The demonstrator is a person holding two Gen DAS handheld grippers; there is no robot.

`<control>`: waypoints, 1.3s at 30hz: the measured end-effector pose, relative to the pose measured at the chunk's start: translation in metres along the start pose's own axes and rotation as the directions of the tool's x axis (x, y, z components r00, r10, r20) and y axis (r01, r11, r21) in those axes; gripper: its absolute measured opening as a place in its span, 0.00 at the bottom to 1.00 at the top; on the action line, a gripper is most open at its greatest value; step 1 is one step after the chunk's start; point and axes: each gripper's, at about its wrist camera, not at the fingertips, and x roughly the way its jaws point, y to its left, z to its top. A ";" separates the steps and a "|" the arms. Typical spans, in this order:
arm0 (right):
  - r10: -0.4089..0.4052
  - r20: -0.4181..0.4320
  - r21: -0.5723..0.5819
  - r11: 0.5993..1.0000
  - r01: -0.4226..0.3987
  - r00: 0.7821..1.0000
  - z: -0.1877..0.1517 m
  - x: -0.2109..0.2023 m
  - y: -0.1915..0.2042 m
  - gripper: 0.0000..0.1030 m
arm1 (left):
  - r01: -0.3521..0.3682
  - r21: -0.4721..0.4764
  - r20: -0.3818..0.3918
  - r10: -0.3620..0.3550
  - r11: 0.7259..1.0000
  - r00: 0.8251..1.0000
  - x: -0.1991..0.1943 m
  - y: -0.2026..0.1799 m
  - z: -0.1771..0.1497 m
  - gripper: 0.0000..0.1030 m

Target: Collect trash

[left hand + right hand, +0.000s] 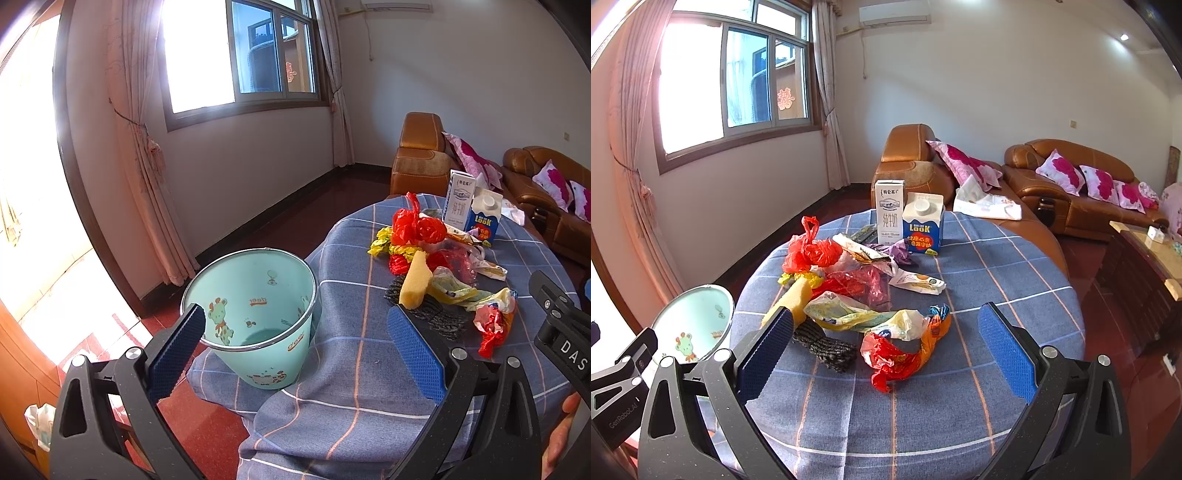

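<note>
Round table (1015,280) under a blue checked cloth, seen along both hand-held tools. The left gripper (295,350) hangs with its blue pads spread wide and nothing between them; its left pad shows in front of the near rim of the pale green bin (255,314), though contact cannot be confirmed. The bin stands at the table's left edge, on a fold of the cloth, and what shows of its inside appears bare. The right gripper (886,350) is likewise spread wide and empty, poised over the cloth just short of the nearest litter.

The trash lies in a loose heap near the table's middle, well apart from the bin. Nearest the right gripper is a red and orange wrapper (901,354), crumpled, with a yellow-green plastic bag (857,317) just behind it. To their left a dark knitted glove (827,349) lies beside a yellow sponge (792,299). Farther back are a knotted red bag (809,253), a pink film, and several printed wrappers. At the far edge two cartons stand upright, touching or nearly so: a white milk carton (889,212) and a blue carton (923,225) with a round cap.

Judged progress: collection appears barely begun. No item is visible in the bin, none is gripped, and the whole heap remains to be moved. The red and orange wrapper seems the likeliest first pick.
</note>
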 end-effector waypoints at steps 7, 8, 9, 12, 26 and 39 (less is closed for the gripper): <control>0.004 -0.005 0.006 1.000 -0.004 1.000 0.000 0.000 -0.001 0.95 | 0.001 0.000 -0.005 -0.001 1.000 1.000 0.000 -0.001 -0.001 0.94; 0.005 -0.004 0.006 1.000 -0.005 1.000 0.000 0.000 -0.001 0.95 | 0.000 0.001 -0.004 0.000 1.000 1.000 0.001 -0.001 -0.001 0.94; 0.006 -0.003 0.006 1.000 -0.006 1.000 0.000 0.000 -0.001 0.95 | -0.001 0.002 -0.004 0.001 1.000 1.000 0.001 -0.001 -0.001 0.94; 0.007 -0.003 0.003 1.000 -0.007 1.000 0.000 0.001 -0.001 0.95 | 0.001 0.000 -0.009 -0.001 1.000 1.000 0.002 0.000 -0.001 0.94; -0.009 -0.065 0.004 1.000 0.009 0.998 -0.014 0.032 -0.012 0.95 | 0.025 0.018 -0.085 -0.023 1.000 0.996 0.039 -0.004 -0.017 0.94; 0.016 -0.174 0.106 0.994 0.003 0.985 -0.020 0.079 -0.070 0.83 | 0.189 0.000 -0.118 -0.188 0.982 0.975 0.082 -0.016 -0.009 0.87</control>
